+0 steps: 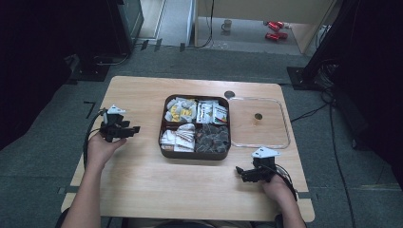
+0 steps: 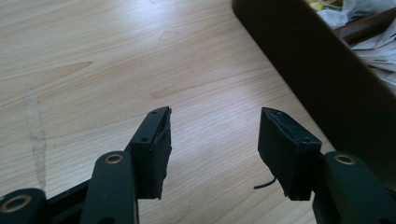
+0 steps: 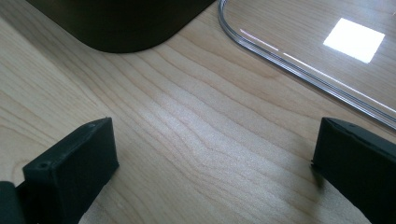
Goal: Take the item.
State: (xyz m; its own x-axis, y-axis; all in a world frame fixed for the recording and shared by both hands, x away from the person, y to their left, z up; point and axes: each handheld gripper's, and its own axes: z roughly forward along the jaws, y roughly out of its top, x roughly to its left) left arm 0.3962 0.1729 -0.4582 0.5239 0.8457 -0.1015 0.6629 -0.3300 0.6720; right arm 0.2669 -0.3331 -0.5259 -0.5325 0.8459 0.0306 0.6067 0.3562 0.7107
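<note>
The brown box sits in the middle of the wooden table, split into four compartments packed with small wrapped packets: yellow and white ones at the back left, white ones at the back right and front left, dark ones at the front right. Its clear lid lies flat on the table just to its right, touching or nearly touching the box's side.

Your left gripper hovers to the left of the box, pointing toward its side wall, a little apart from it. Its jaws stand apart with only bare table between them; the box wall rises just beside the right-hand one in the left gripper view.

Your right gripper is near the box's front right corner, aimed toward the box. Its jaws are spread wide, nothing between them, with the lid's edge and the box corner just ahead.
</note>
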